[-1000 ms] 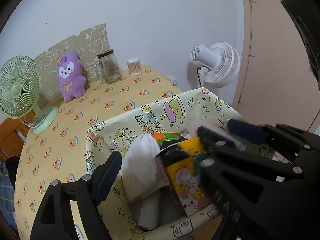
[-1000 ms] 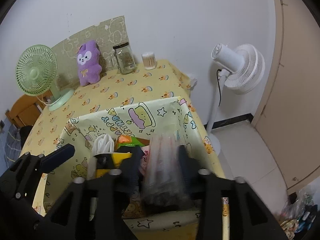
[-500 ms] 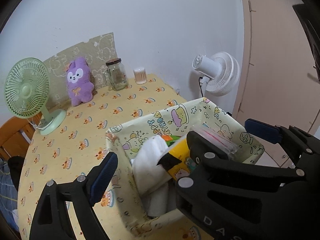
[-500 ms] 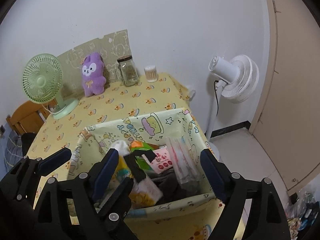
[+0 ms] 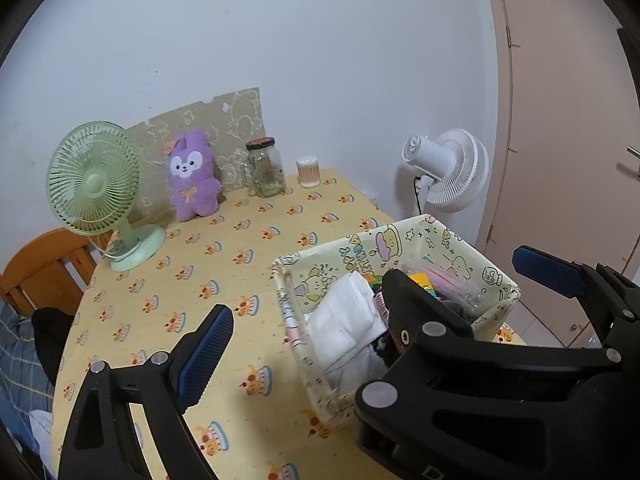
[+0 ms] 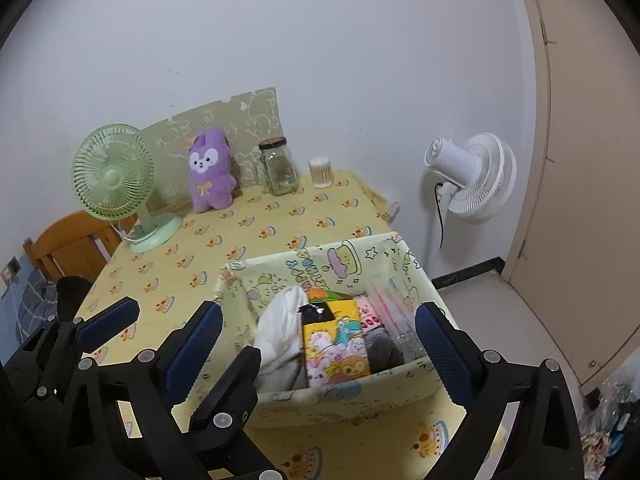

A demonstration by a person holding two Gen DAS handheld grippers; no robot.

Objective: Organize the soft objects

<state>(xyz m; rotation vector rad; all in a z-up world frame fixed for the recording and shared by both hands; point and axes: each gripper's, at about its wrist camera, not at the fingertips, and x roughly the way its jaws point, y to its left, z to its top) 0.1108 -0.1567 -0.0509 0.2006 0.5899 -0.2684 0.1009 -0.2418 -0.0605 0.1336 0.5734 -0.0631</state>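
Change: both grippers have drawn back and up from the bin; the clear pouch once between the right jaws now stands inside it.
Right gripper point(image 6: 318, 342): jaws just opened wide, nothing between them.
Left gripper point(image 5: 374, 314): spread wide, empty.
Bin point(image 6: 352, 394): near table edge, holding white cloth point(image 6: 280, 320), yellow pack point(image 6: 334, 340), pouch point(image 6: 390, 306).
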